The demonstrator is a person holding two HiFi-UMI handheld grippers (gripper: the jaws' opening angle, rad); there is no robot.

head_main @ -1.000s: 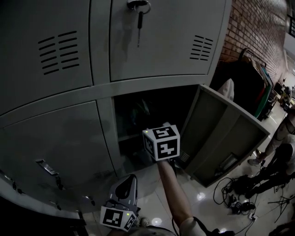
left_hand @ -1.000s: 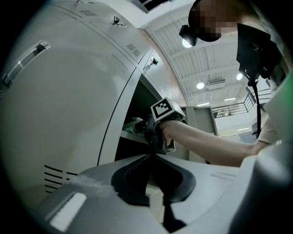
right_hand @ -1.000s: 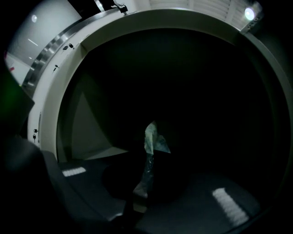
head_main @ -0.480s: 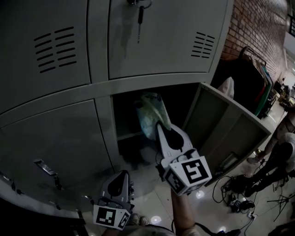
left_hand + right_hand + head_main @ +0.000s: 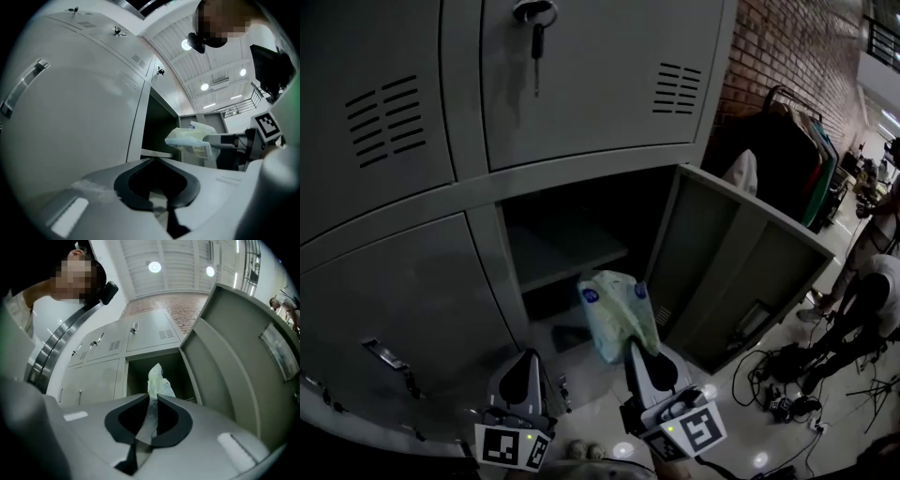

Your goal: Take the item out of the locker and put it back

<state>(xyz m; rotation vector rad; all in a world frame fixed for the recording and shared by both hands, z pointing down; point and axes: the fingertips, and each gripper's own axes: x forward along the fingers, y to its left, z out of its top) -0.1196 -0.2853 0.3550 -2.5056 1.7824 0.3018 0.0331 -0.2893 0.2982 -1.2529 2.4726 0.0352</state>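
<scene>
The locker compartment [image 5: 572, 225] stands open, its grey door [image 5: 741, 272] swung out to the right. A pale green plastic bag [image 5: 614, 314] hangs in the air in front of the opening, outside the locker. My right gripper [image 5: 635, 345] is shut on the bag's lower end. In the right gripper view the bag [image 5: 157, 383] rises from between the closed jaws of the right gripper [image 5: 152, 398]. My left gripper [image 5: 528, 364] sits lower left, jaws together and empty, pointing at the closed door beside the opening. The left gripper view shows the bag [image 5: 192, 140] off to the right.
A shelf [image 5: 572, 248] crosses the open compartment. A key [image 5: 534, 37] hangs in the locker door above. A clothes rack [image 5: 797, 141] stands by the brick wall at right. Cables [image 5: 778, 384] lie on the tiled floor, and a person [image 5: 872, 291] is at the far right.
My right gripper has pulled back out of the locker toward me, bringing the bag with it. The left gripper has barely moved.
</scene>
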